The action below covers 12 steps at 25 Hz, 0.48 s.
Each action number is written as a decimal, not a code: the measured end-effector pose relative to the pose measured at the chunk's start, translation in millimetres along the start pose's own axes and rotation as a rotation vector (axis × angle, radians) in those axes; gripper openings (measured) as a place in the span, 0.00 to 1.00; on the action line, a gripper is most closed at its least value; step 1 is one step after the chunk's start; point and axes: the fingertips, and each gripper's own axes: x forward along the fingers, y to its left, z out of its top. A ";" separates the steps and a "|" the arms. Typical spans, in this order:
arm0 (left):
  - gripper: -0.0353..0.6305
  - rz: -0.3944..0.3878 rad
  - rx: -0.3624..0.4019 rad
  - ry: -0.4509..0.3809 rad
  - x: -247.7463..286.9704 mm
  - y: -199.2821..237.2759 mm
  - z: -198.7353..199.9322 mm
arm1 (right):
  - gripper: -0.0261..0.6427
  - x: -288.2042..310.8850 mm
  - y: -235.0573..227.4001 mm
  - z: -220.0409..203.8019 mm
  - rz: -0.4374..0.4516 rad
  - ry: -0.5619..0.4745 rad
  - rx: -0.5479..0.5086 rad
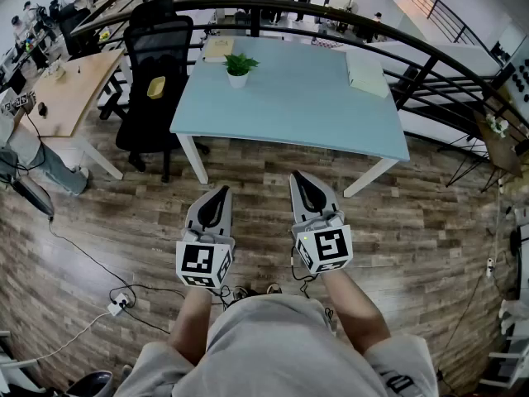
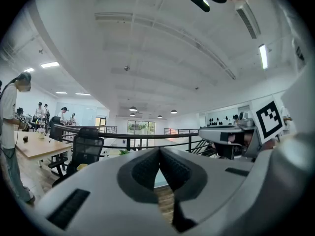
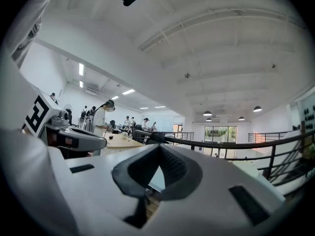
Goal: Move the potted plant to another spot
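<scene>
Standing upright near the far left corner of the light blue bench (image 1: 314, 106) is the potted plant (image 1: 238, 69), a small white pot holding a tuft of green leaves. Nothing touches it. Just beyond it, at the bench's far edge, lies a flat beige book (image 1: 218, 48). A pale flat box (image 1: 366, 73) lies well apart from the plant, toward the far right corner.

The person holds both tools low and side by side over the wooden floor (image 1: 430, 222), short of the bench's near edge and pointing toward it. The left tool (image 1: 222, 191) has its jaws pressed together with nothing between them, as its own view shows. The right tool (image 1: 295, 177) is likewise closed tight and empty. Neither is near the plant.

A black office chair (image 1: 157, 73) stands at the bench's left side, and a small yellow thing (image 1: 156, 88) rests on its seat; what it is cannot be told. Farther left is a wooden desk (image 1: 74, 85). A curved black railing (image 1: 331, 11) runs behind the bench.
</scene>
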 end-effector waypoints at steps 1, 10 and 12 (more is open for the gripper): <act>0.07 0.003 -0.002 -0.001 -1.1 0.5 -0.5 | 0.04 -1.2 0.1 -1.2 -0.002 0.002 -0.001; 0.07 -0.013 -0.046 0.034 -16.3 5.1 -27.0 | 0.05 -15.6 27.3 -31.7 0.055 0.053 0.003; 0.07 -0.028 -0.063 0.062 -24.2 6.1 -41.3 | 0.05 -24.3 37.2 -43.2 0.066 0.079 0.002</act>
